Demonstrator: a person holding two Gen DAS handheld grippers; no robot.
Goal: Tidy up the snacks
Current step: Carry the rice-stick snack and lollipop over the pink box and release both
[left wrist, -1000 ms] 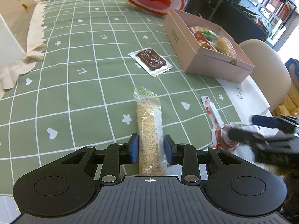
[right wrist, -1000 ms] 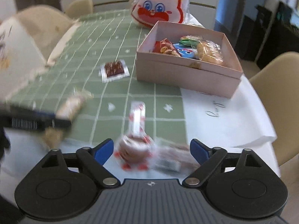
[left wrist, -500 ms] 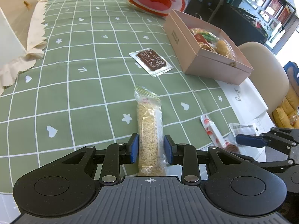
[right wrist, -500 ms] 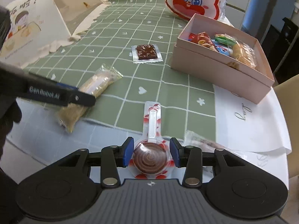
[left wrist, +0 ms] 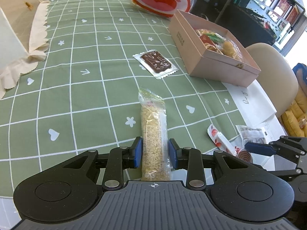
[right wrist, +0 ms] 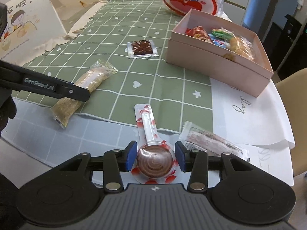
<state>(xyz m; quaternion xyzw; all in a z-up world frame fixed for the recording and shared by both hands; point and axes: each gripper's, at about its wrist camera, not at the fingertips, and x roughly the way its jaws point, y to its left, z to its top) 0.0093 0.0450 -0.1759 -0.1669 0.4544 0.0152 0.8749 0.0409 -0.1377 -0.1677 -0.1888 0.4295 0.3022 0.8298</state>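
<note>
On green tablecloth (left wrist: pixel 86 88): four loose snacks, one pink box (right wrist: pixel 216 65).

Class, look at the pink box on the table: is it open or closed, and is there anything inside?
Open, and partly filled. The pink box has no lid on top, and wrapped snacks show inside it.

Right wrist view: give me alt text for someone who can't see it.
The right gripper has just closed around a wrapped chocolate swirl lollipop at the near table edge, its stick pointing away. To the left, the left gripper clamps a grain bar; beyond lie a wrapped brownie and an open pink box of snacks.
</note>
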